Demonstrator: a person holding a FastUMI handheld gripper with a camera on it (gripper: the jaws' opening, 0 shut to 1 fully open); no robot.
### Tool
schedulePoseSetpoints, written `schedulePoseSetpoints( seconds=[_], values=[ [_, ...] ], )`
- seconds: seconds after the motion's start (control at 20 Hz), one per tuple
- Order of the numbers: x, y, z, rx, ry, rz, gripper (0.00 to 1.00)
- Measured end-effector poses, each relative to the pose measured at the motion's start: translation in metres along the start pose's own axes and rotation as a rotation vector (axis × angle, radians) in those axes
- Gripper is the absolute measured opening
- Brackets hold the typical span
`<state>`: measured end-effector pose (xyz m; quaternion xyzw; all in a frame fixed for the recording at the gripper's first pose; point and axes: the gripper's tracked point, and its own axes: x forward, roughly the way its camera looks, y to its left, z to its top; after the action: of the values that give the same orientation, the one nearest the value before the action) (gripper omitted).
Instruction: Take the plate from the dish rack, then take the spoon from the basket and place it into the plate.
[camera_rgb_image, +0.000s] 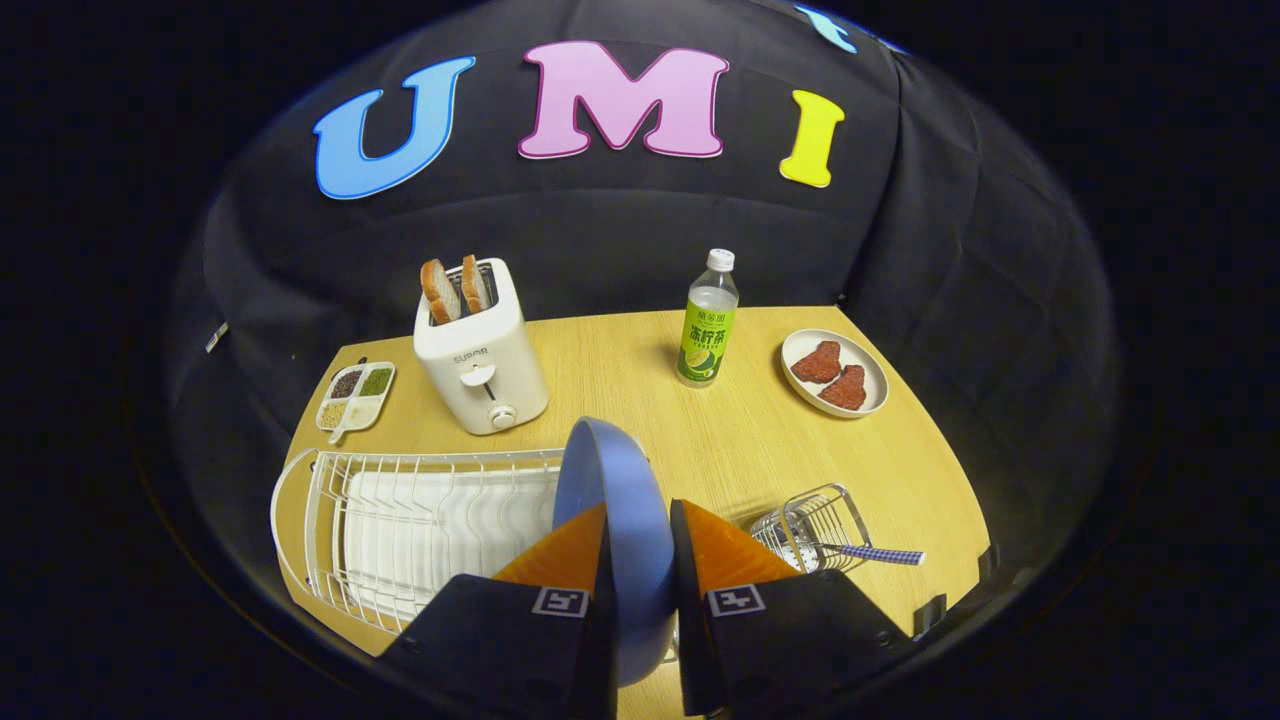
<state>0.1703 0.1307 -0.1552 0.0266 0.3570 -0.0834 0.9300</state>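
Note:
My gripper is shut on a blue plate, which stands on edge between the two fingers and rises above their tips. The plate hangs just past the right end of the white wire dish rack. To the right of the fingers a small wire basket lies on the wooden table. A spoon with a blue checked handle sticks out of the basket toward the right.
Beyond the rack stand a white toaster with two bread slices and a small divided dish of grains. A green-labelled bottle stands mid-table, and a white plate with two red pieces sits far right. The table ends near the basket.

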Motion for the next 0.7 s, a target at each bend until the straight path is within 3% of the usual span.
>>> schedulePoseSetpoints(
  seconds=[0.5, 0.7],
  values=[
    [-0.009, 0.005, 0.043, -0.232, -0.214, -0.059, 0.24],
    [-0.003, 0.002, 0.024, -0.152, -0.124, 0.005, 0.21]
  ],
)
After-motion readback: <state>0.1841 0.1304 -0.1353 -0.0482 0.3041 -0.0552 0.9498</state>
